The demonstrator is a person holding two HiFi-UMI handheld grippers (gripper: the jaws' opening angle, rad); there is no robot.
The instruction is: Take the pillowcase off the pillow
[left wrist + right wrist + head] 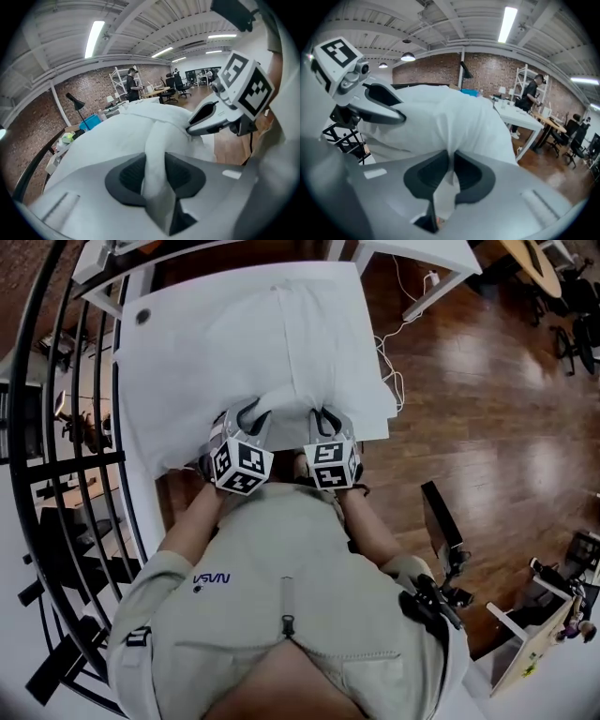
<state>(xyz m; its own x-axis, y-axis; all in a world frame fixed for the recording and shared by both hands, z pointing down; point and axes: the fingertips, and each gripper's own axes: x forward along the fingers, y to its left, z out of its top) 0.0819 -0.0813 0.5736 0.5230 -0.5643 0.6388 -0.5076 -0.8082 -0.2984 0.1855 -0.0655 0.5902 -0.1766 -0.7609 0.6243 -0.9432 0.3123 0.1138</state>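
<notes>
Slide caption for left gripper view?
Left hand-held gripper clamped on a bunched fold of the white fabric pillowcase.

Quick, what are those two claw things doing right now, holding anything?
Left gripper: closed on a fold of the pillowcase.
Right gripper: closed on the pillowcase too.

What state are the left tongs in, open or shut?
Shut on the pillowcase: the left gripper view shows the left tongs pinching a ridge of its fabric.
</notes>
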